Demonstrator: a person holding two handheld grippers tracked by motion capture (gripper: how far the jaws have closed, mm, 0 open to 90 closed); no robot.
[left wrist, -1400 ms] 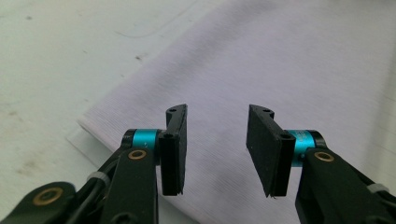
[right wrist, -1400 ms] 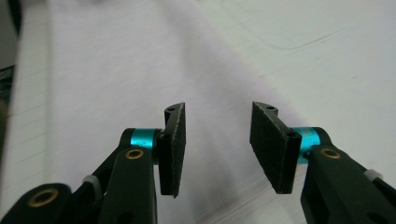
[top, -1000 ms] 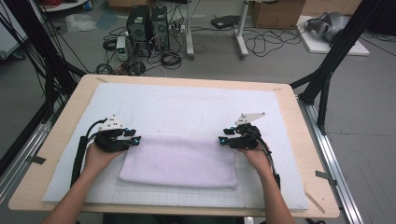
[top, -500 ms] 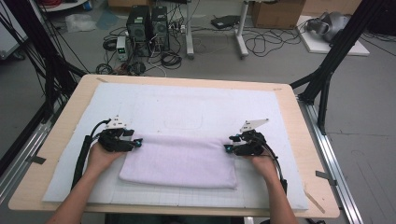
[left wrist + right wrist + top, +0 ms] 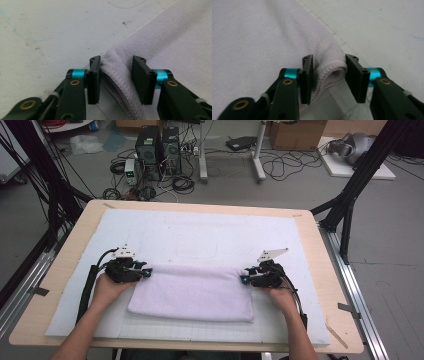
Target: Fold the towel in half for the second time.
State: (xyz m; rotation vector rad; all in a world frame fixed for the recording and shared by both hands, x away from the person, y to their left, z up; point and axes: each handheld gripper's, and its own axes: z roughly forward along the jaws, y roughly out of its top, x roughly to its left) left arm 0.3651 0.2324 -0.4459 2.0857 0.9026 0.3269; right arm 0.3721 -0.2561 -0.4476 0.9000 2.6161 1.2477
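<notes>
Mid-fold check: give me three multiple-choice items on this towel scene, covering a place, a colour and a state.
1. Where do both tongs sit on the towel?
A. its far corners
B. its near corners
C. its middle

2. What colour is the towel?
A. green
B. pale lilac
C. black

3. What lies between the left tongs?
A. nothing
B. a cable
C. a folded towel corner

Key: 1 A, the left tongs and the right tongs flank the far edge in the high view. 2 B, every view shows it so. 3 C, the hemmed fold sits between the pads in the left gripper view.

Robotics lab: desktop computer towers (image 5: pixel 159 145), tangled floor cables (image 5: pixel 280 167) (grey concrete), black frame struts (image 5: pixel 357 180) around padded wooden table (image 5: pixel 320 245).
</notes>
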